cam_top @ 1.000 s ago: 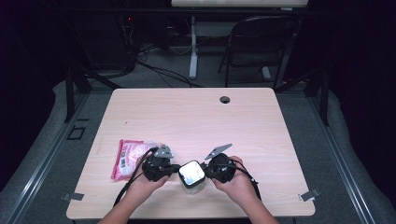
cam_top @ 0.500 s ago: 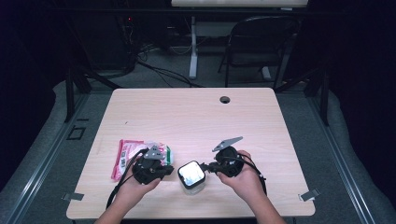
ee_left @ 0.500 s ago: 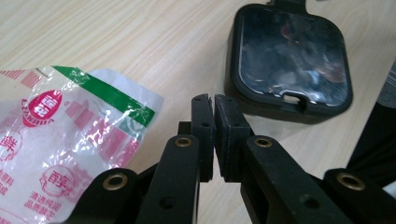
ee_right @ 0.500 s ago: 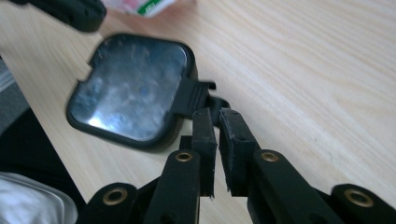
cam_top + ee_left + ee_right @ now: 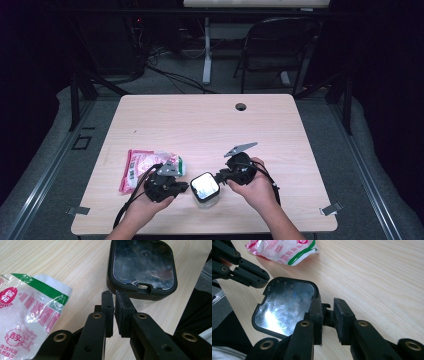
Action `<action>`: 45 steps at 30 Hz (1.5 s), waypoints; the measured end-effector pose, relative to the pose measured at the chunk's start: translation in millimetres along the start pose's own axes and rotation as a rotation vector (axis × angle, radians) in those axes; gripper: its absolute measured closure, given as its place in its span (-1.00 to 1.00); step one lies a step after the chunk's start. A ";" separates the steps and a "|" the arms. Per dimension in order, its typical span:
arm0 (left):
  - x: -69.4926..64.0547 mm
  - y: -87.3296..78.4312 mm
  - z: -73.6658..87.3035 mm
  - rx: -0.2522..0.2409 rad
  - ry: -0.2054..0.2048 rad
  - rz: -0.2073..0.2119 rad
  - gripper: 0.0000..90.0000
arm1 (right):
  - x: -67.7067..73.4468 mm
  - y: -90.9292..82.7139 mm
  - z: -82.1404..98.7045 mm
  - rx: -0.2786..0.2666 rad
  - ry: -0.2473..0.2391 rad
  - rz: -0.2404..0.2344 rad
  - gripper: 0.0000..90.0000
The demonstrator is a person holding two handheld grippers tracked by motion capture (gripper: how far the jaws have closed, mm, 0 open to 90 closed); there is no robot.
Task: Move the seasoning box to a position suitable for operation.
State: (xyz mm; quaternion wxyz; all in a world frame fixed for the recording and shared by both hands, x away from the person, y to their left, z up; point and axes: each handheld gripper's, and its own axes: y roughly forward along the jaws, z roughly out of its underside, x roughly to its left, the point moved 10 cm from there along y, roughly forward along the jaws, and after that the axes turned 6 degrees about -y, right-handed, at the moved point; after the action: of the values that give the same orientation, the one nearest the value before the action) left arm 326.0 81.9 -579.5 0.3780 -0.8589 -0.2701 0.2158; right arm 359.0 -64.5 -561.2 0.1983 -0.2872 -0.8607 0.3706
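At the tabletop's [image 5: 280, 130] near edge, both hands flank a black-rimmed container [image 5: 205, 188], left gripper [image 5: 186, 186] and right gripper [image 5: 218, 176] aimed inward. Both pairs of jaws have just been opening, narrowly apart, nothing between them. The left gripper view reveals print on the packet [image 5: 27, 312].

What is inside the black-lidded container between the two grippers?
The container wears a black-rimmed lid with a clear, smeared window. Through it only glare and blurred reflections show; the contents cannot be made out.

Lidded container [image 5: 205, 189] on table [image 5: 210, 125] near front edge, packet [image 5: 142, 166] to its left
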 end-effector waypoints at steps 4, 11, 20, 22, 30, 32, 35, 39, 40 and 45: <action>-1.0 -1.0 0.0 0.000 0.001 0.010 0.87 | -1.3 0.7 -0.3 -0.008 0.013 -0.017 0.77; -3.7 -1.8 0.9 0.007 -0.006 0.031 0.93 | -0.5 0.6 0.9 -0.014 0.035 -0.059 0.93; -8.3 2.6 2.2 0.023 0.015 0.040 0.98 | 1.0 0.5 0.9 -0.021 0.032 -0.050 0.93; -9.5 3.9 2.2 0.025 0.020 0.041 0.98 | 1.1 0.3 1.0 -0.020 0.032 -0.048 0.93; -10.8 4.4 1.0 0.018 0.022 0.037 0.98 | 1.1 0.2 1.4 -0.023 0.027 -0.045 0.93; -10.9 3.7 0.3 0.016 0.025 0.035 0.99 | 0.8 0.1 1.5 -0.023 0.026 -0.041 0.93; -11.7 1.7 -2.0 0.002 0.022 0.042 0.98 | 0.7 -0.3 2.1 -0.022 0.024 -0.043 0.91; -13.4 0.1 -5.8 -0.012 0.029 0.044 0.98 | -0.2 -1.4 3.7 -0.012 0.026 -0.038 0.87; -14.0 0.0 -6.8 -0.013 0.032 0.045 0.98 | 0.8 -1.2 4.5 -0.012 0.033 -0.049 0.80; -14.3 -1.6 -9.9 -0.022 0.036 0.043 0.95 | 4.2 -3.5 7.3 0.015 0.005 -0.044 0.68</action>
State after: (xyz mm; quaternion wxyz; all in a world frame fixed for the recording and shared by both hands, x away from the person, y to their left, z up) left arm 320.3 68.6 -569.7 0.3685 -0.8724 -0.2471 0.2053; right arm 350.5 -67.6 -562.7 0.2110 -0.2677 -0.8634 0.3719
